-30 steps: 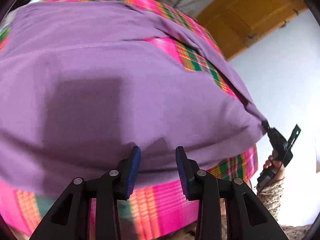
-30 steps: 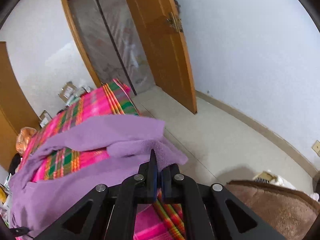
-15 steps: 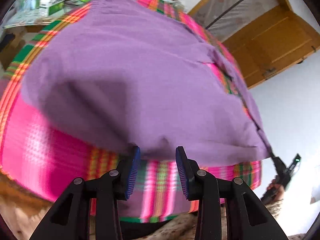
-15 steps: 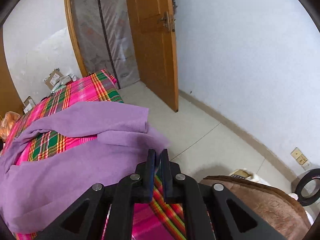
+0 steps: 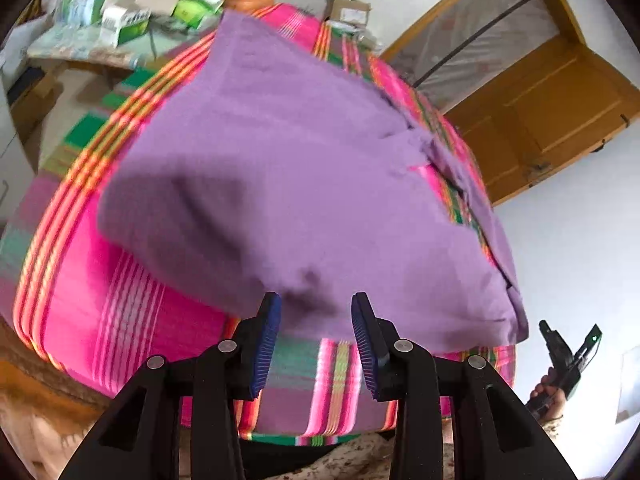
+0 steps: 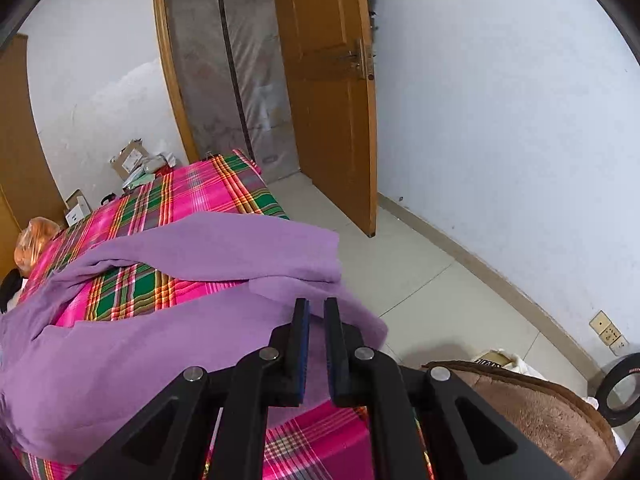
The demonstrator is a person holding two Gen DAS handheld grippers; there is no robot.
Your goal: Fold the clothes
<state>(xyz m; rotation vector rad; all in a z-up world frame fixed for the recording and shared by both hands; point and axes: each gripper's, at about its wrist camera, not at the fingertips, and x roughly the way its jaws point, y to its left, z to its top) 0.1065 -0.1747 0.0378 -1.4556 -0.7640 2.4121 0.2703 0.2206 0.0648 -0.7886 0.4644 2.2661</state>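
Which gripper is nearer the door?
Right. The right gripper sits at the garment's corner on the bed side facing the door. The left gripper is at the hem further from it.

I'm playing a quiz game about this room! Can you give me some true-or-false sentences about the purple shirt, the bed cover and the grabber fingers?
1. The purple garment lies on a pink plaid cover. True.
2. The left gripper has its fingers clamped on the cloth. False: they are spread apart, with nothing between them.
3. The wooden door stands open. True.
4. The right gripper has its fingers spread wide. False: only a narrow gap separates them.
5. The garment is green. False: it is purple.
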